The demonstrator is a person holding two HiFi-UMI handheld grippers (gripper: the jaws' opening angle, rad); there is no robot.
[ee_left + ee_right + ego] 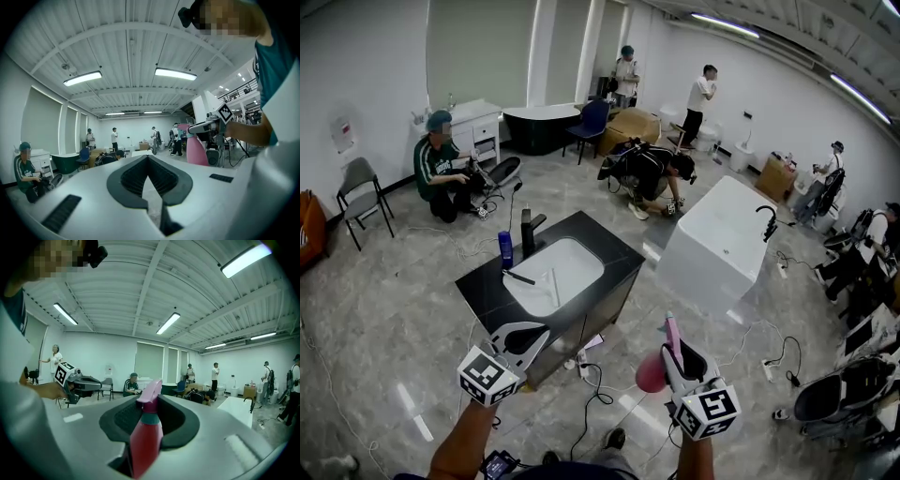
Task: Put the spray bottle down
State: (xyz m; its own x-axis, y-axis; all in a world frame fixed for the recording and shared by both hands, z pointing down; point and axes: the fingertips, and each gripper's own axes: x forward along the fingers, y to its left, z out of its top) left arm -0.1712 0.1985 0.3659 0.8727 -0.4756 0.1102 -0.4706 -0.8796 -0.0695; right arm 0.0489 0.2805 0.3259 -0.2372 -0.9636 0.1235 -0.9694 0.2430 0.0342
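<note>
floor: big grey shiny one under both tools, with cables snaking around just below them. People are working further out, nobody near the tools.
bathtub: white, ahead of the right tool and a bit to its right, well apart. Not where I'd put anything.
table: black top, ahead of both tools and nearer the left one. It looks like the obvious landing spot, so the right tool needs to go forward and across to its left.
sink: white basin sunk into the middle of the table, which leaves only a dark flat strip round it. I'd aim for the corner nearest the right tool, not the sloping basin.
right tool: clamped on the spray bottle, jaws partly apart with the bottle filling the gap, pointing roughly level.
left tool: jaws together, nothing in them, well off to the right tool's left. It's best kept out of the way.
spray bottle: pink, up in the air between the right tool's jaws, not over the table yet. It looks gripped high up near the head, with the body hanging below. Held that high it can tip, so keep it upright, lower until the base sits flat, and only then let the jaws go.
blue bottle: stands on the table ahead of the left tool, just beside the black faucet. Give both some room.
</note>
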